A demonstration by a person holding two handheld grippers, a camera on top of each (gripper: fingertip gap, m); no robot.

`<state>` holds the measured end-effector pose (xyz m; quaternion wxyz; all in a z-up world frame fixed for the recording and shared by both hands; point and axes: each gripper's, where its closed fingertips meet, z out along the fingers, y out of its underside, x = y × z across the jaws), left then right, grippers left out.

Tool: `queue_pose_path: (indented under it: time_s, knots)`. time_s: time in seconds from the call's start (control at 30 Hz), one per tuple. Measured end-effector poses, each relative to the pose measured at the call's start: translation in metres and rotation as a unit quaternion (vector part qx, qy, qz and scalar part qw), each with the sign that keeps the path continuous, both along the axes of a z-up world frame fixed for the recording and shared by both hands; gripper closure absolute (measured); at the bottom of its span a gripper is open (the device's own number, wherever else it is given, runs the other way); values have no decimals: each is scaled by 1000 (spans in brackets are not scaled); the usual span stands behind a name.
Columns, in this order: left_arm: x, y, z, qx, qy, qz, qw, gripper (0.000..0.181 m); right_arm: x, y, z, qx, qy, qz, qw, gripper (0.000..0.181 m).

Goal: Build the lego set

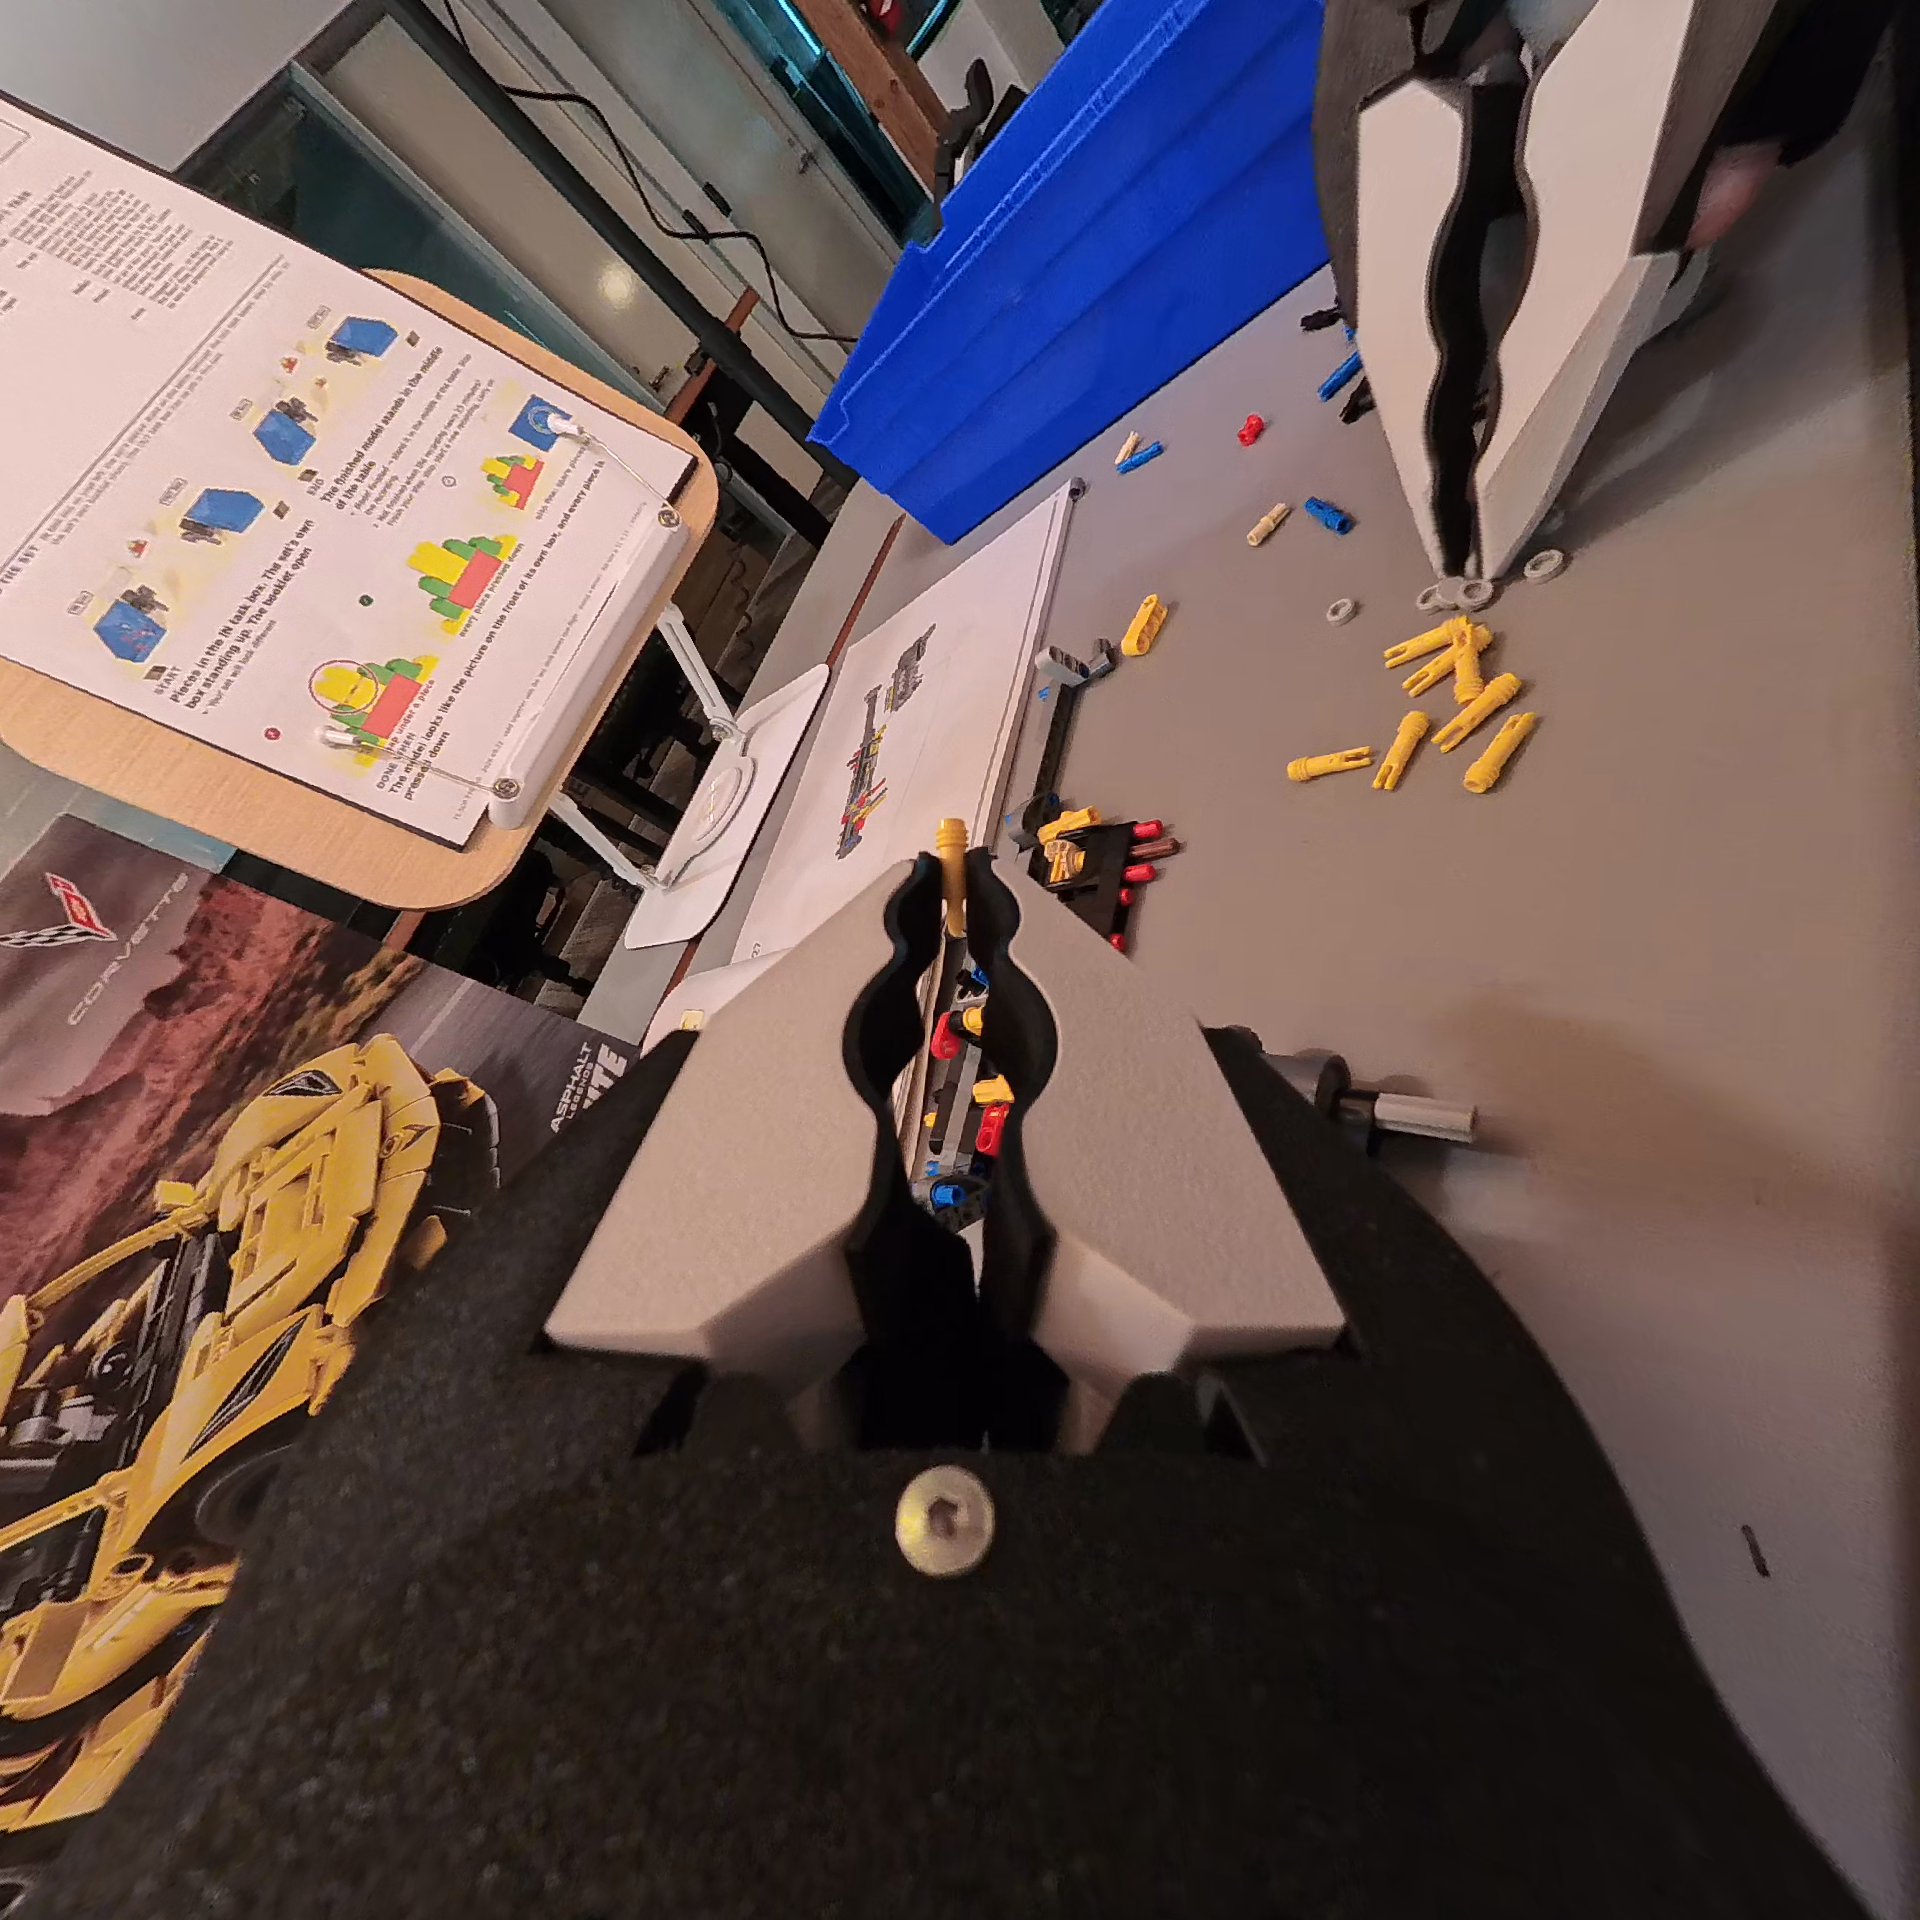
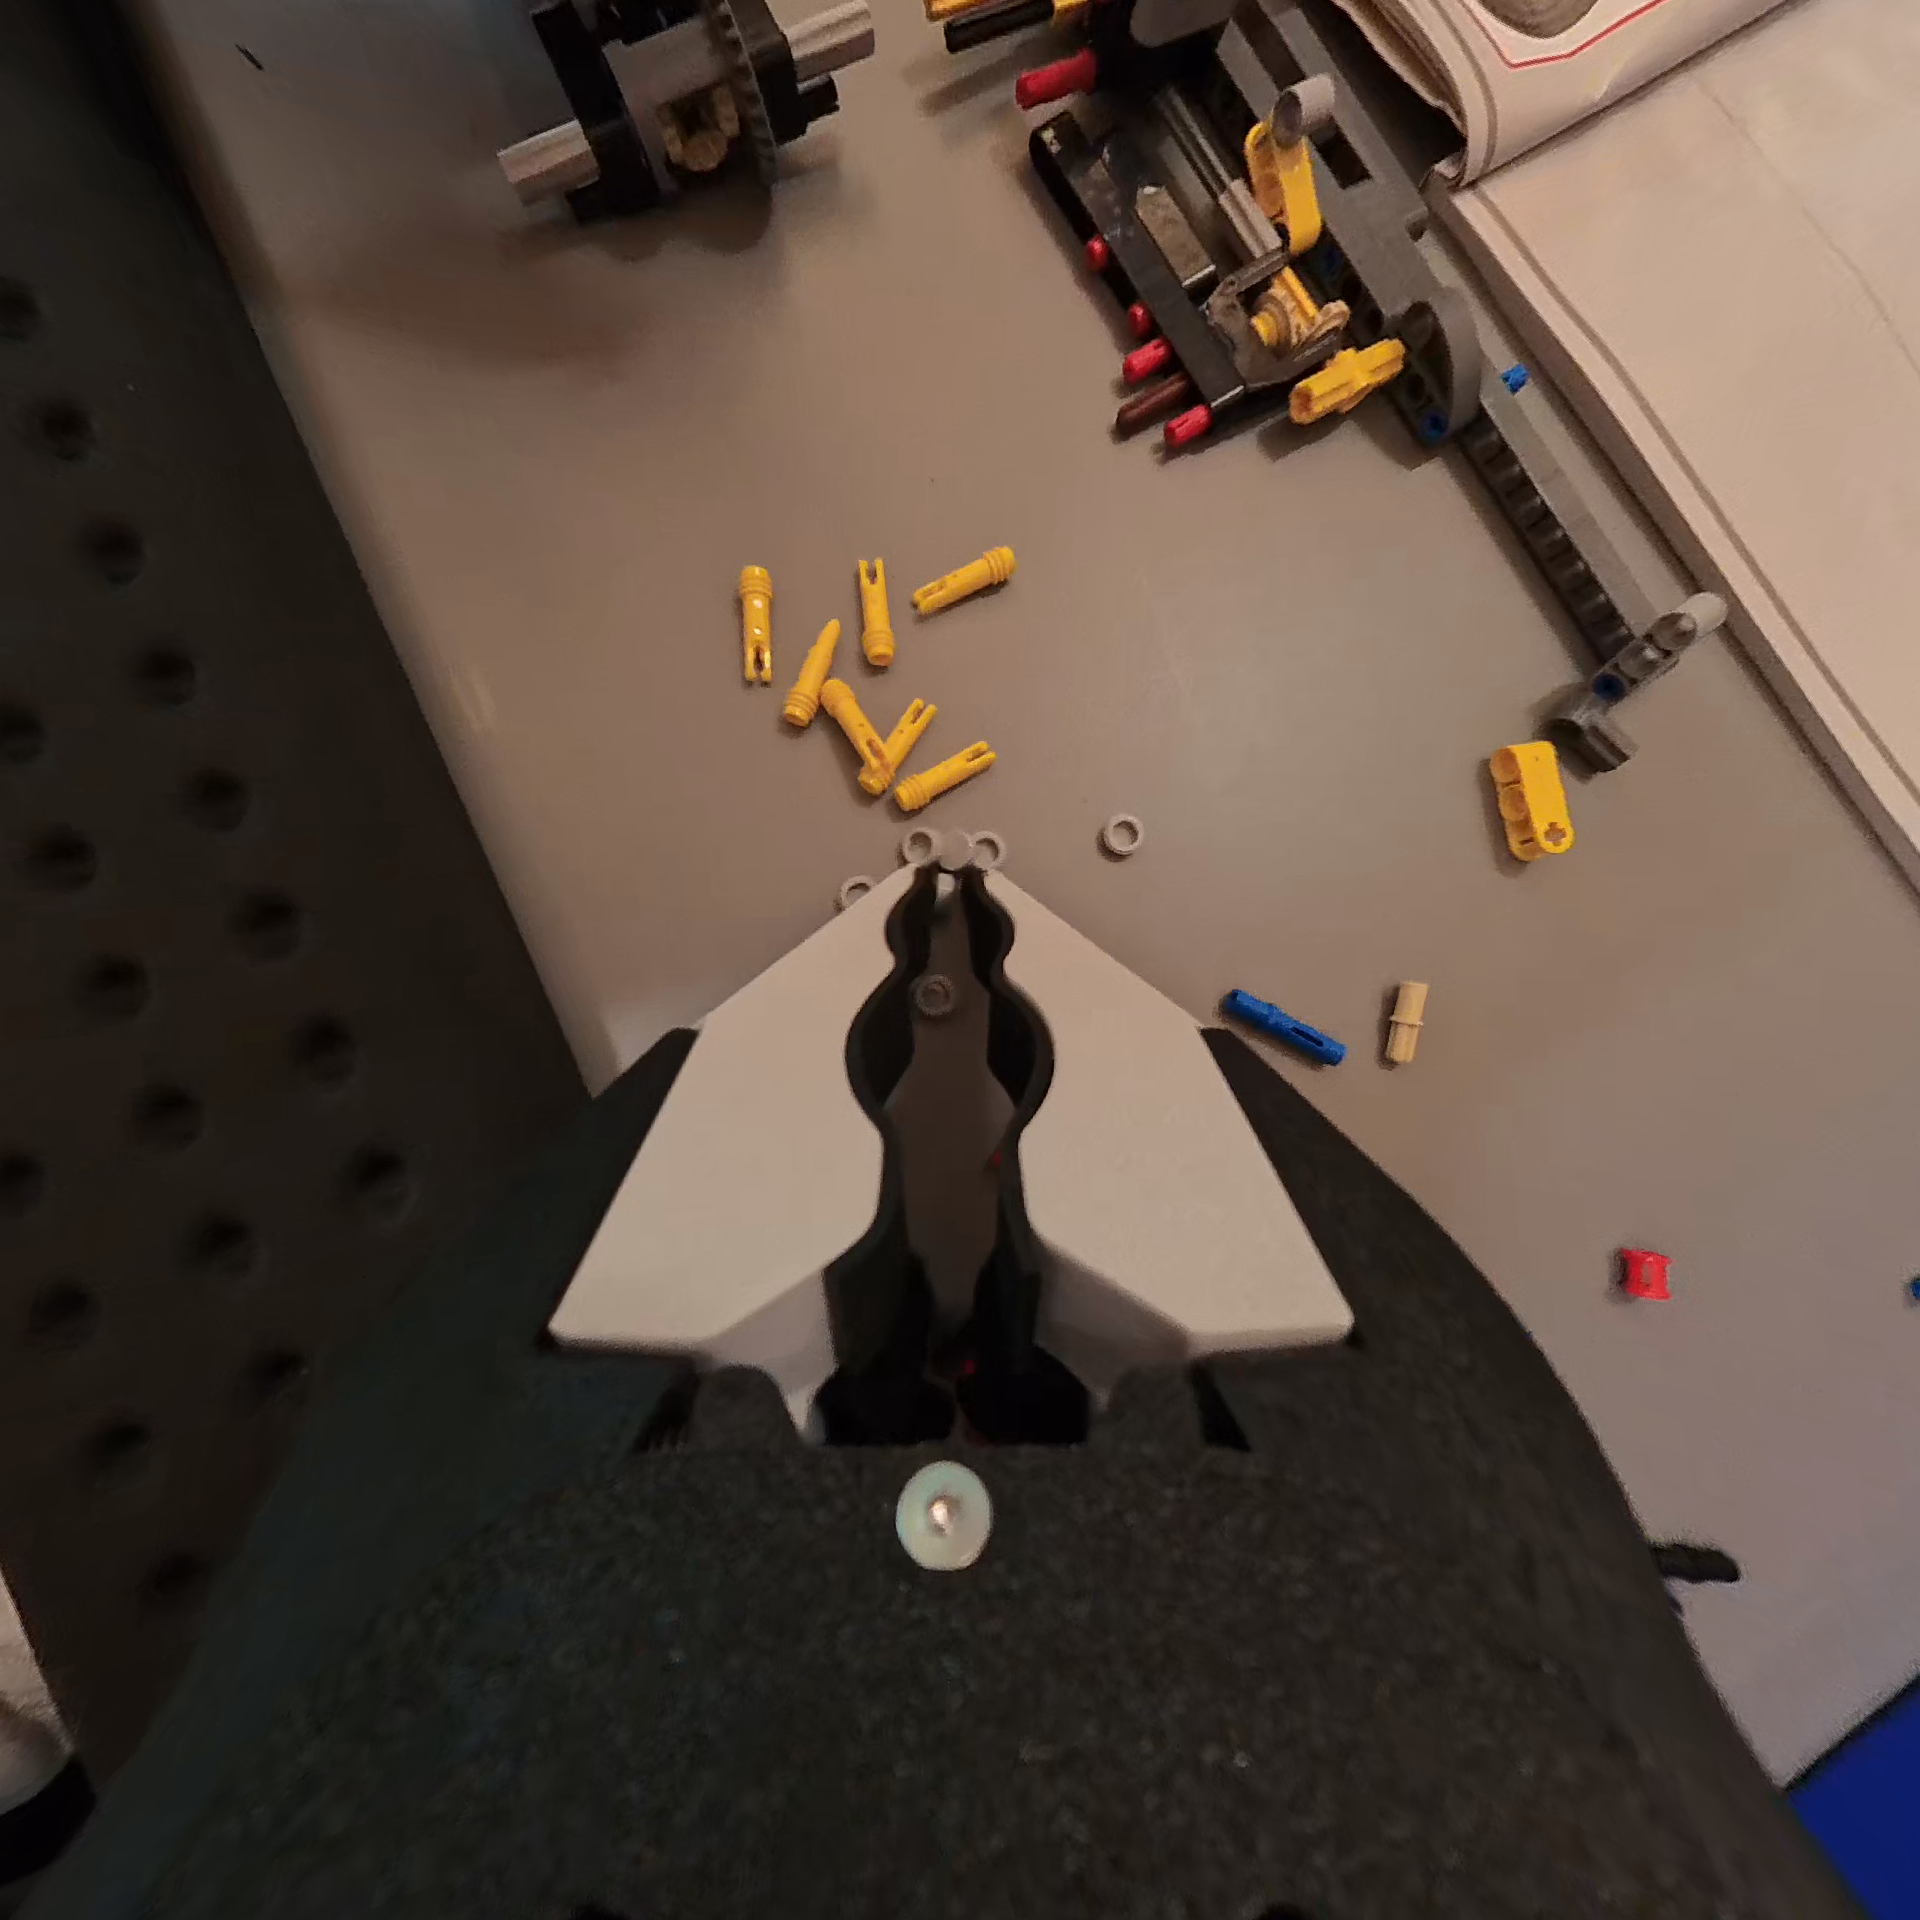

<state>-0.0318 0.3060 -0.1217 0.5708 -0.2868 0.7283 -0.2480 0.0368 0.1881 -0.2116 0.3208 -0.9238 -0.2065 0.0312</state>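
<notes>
My left gripper (image 1: 951, 878) is shut on a yellow pin (image 1: 952, 852), held upright above the long, partly built lego chassis (image 1: 1086, 862). My right gripper (image 2: 948, 878) stands tips-down on the grey table, closed on a small grey ring (image 2: 952, 850) among other grey rings (image 2: 1122, 834). It also shows in the left wrist view (image 1: 1460, 569) at the top right. A pile of several yellow pins (image 2: 862, 717) lies just beyond the rings, also seen in the left wrist view (image 1: 1455, 696). The chassis (image 2: 1278, 270) lies at the upper right of the right wrist view.
A blue bin (image 1: 1091, 260) stands at the back. The open instruction booklet (image 1: 935, 707) lies beside the chassis. The set's box (image 1: 208, 1247) and a sheet on a stand (image 1: 312, 468) are at left. A gear subassembly (image 2: 686, 94), yellow connector (image 2: 1527, 800), blue pin (image 2: 1283, 1027), tan pin (image 2: 1405, 1023) and red bush (image 2: 1642, 1273) lie loose. There is about 15 cm between the tips of the two grippers.
</notes>
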Motion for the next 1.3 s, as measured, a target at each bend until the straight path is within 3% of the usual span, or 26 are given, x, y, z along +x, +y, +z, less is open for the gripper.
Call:
queue_pose_path:
  time_s: [0.4,0.63,1.3]
  knots:
    - [-1,1,1,3,-3,1,1000,178,19,-2,6,-1,7,-20,1000,174]
    - [0,1,0,8,-1,0,1000,178,20,-1,1,-3,-17,-18,1000,170]
    - [-1,-1,-1,6,2,-3,1000,178,15,6,-2,-18,25,-4,1000,170]
